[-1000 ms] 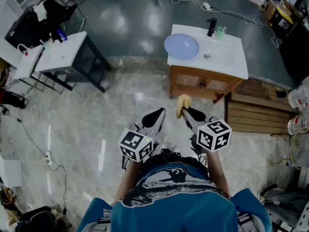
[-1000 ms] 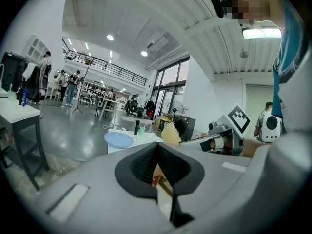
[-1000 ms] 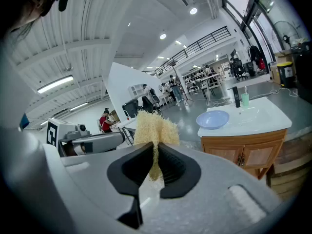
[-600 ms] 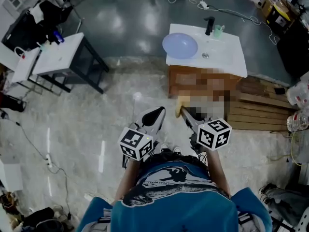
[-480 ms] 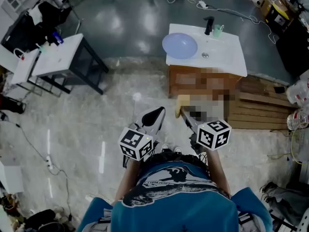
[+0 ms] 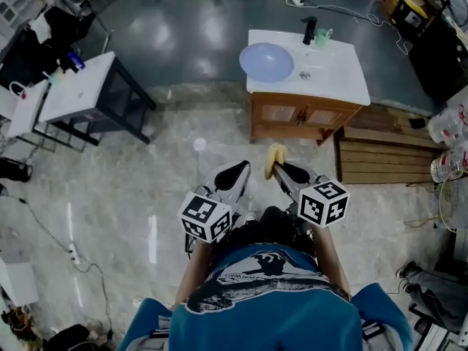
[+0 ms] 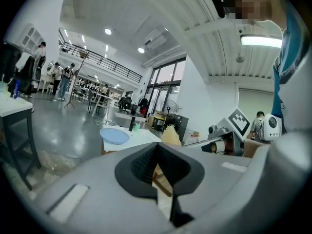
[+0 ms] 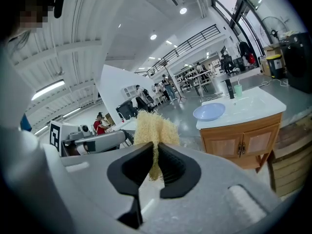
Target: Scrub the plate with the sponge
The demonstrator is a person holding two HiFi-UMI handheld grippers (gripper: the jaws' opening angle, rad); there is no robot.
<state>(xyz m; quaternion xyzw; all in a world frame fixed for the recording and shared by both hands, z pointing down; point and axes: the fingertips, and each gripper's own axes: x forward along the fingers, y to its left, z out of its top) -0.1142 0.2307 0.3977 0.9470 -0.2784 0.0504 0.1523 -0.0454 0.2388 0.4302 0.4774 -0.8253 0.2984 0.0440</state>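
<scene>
Since a moment ago, the sink cupboard (image 6: 301, 115) and the plate (image 6: 266, 61) on it have slid a little up and to the left in the head view. The side table (image 6: 73, 86) at the left has slid the same way, while both tools sit at the same spot in the picture. All around is a big shiny floor (image 6: 146, 174), grey far off and pale like stone close by. The person (image 6: 263, 298) in a blue top stands on it, well apart from the cupboard. To the right of the cupboard lies a wooden pallet (image 6: 376, 159). The cupboard is brown wood with two small doors and has a white tabletop (image 6: 340, 75). The round, light blue plate lies flat on the left part of that tabletop, just beside the sink bowl. It is far from both tools, and nothing touches it. The left tool (image 6: 235, 170) is held out in front of the person. Its two black jaws are pressed together with nothing between them. The right tool (image 6: 281, 170) is held out just beside it. Its jaws are pinched tight on the sponge (image 6: 276, 154). The sponge is yellow and scratchy looking, and it sticks out past the jaw tips in a fluffy bunch. Each tool has a cube with black and white squares on it. At the back of the tabletop stand a black tap (image 6: 309, 29) and, just beside it, a small green cup (image 6: 322, 37).
</scene>
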